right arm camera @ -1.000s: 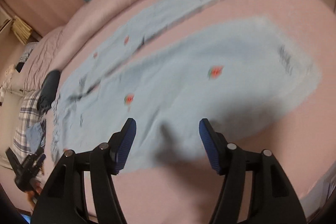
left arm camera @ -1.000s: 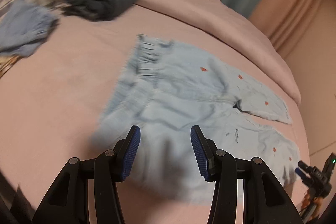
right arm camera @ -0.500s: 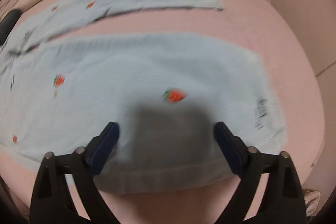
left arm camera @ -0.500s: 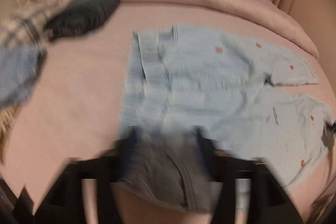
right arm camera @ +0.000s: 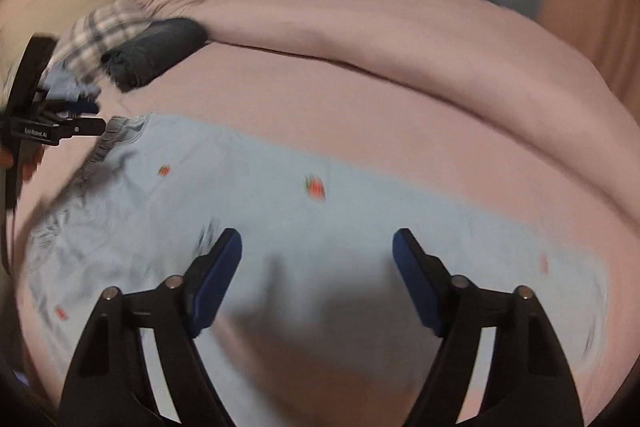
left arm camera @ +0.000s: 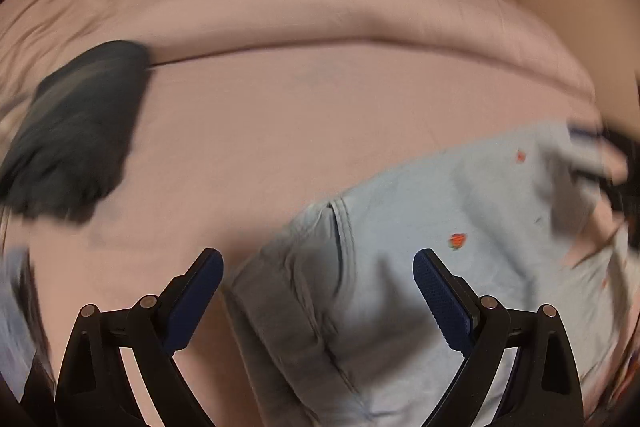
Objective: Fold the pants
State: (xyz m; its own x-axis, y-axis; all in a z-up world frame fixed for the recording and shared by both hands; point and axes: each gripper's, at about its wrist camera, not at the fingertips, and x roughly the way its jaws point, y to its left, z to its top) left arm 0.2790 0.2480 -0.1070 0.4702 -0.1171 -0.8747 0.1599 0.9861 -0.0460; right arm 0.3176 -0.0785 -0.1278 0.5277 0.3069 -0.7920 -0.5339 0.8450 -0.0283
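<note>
Light blue pants [left arm camera: 420, 211] with small red strawberry prints lie on a pink bed. In the left wrist view my left gripper [left arm camera: 318, 269] is open wide, low over the waistband end, holding nothing. In the right wrist view the pants [right arm camera: 280, 187] spread across the sheet, waistband at the left. My right gripper [right arm camera: 317, 247] is open wide, low over a pant leg, empty. The left gripper [right arm camera: 52, 127] shows at the far left by the waistband. Both views are motion-blurred.
A dark folded garment [left arm camera: 76, 131] lies at the left on the pink sheet [left arm camera: 280, 131]. A rolled pink duvet [right arm camera: 400, 39] runs along the back. A plaid cloth [right arm camera: 100, 31] and a blue garment [right arm camera: 68, 87] lie at the far left.
Both grippers have dropped closer to the pants and their jaws have opened wider. The left one has moved to the waistband end, the right one over a leg.
</note>
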